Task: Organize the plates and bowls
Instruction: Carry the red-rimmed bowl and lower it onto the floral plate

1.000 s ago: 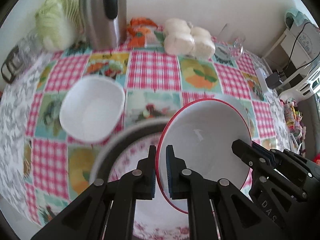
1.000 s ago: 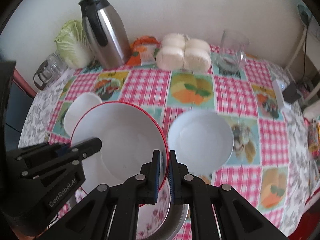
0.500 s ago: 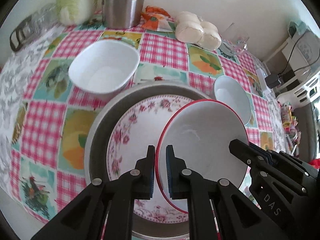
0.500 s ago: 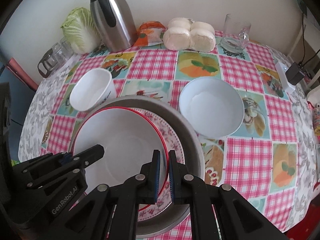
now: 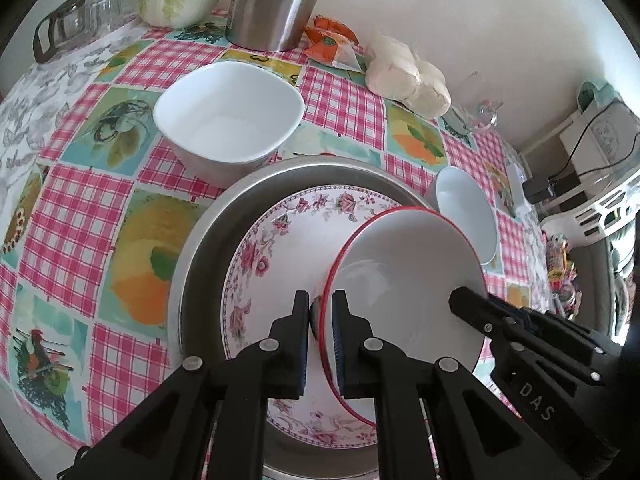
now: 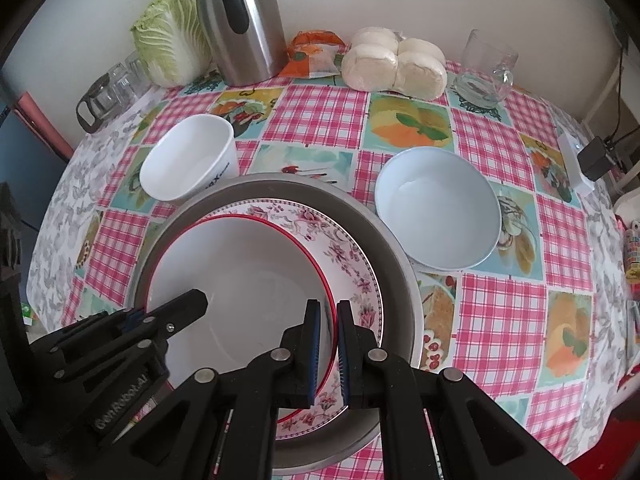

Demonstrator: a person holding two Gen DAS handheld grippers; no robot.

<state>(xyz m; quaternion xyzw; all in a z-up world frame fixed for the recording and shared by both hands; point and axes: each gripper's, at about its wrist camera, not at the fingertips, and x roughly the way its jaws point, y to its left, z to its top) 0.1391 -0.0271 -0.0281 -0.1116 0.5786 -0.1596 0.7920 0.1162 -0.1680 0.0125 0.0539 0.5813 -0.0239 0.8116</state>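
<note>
Jaws of both grippers pinch opposite rims of the red-rimmed bowl [image 6: 240, 280], held tilted over the floral plate [image 6: 348, 264] inside the metal basin [image 6: 400, 264]. Two white bowls [image 6: 438, 212] wait unstacked on the worktop [image 6: 500, 320].

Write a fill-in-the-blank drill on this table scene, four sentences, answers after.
1. Both tools, left tool and right tool, clamp the rim of the ____-edged bowl.
2. That bowl is above the ____ plate.
3. The plate lies in a ____ pan.
4. The steel jug stands beside a ____.

Answers: red; floral; metal; cabbage
</note>
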